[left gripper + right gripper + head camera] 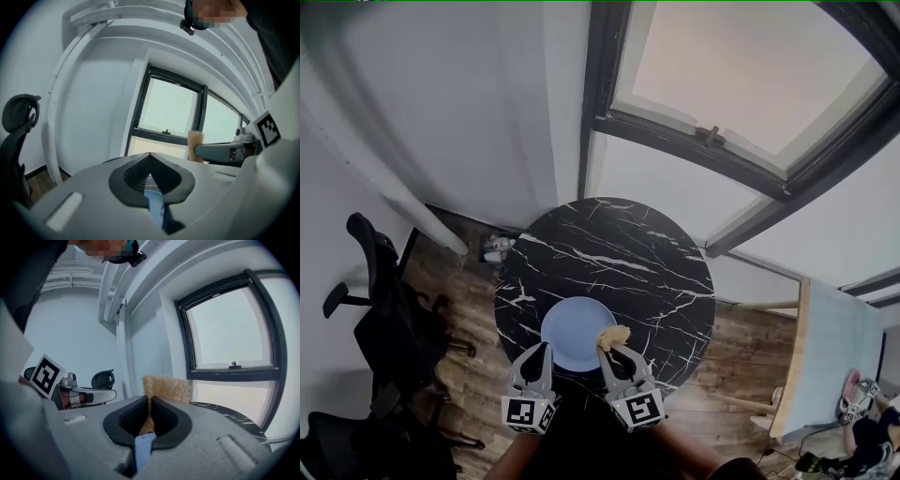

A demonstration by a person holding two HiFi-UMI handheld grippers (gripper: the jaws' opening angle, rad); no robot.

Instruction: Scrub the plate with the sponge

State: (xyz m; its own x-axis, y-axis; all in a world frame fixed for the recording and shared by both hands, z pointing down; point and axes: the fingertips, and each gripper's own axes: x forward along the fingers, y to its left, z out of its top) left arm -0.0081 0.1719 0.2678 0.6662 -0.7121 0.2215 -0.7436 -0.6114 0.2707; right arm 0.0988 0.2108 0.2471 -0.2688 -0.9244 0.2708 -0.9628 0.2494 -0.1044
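A light blue plate (pixel 572 323) lies at the near edge of a round black marble table (pixel 623 248). My left gripper (pixel 546 347) is at the plate's near left rim. In the left gripper view its jaws (pixel 150 174) are shut, with a blue strip of the plate (pixel 153 199) caught between them. My right gripper (pixel 614 349) is shut on a tan sponge (pixel 614 336), which sits over the plate's right rim. The sponge (pixel 167 387) sticks up past the closed jaws in the right gripper view. The sponge (pixel 196 139) also shows in the left gripper view.
A black office chair (pixel 380 309) stands on the wooden floor left of the table. A large dark-framed window (pixel 722 131) rises behind it. A pale board (pixel 825 356) leans at the right, and a person (pixel 862 431) sits low in the right corner.
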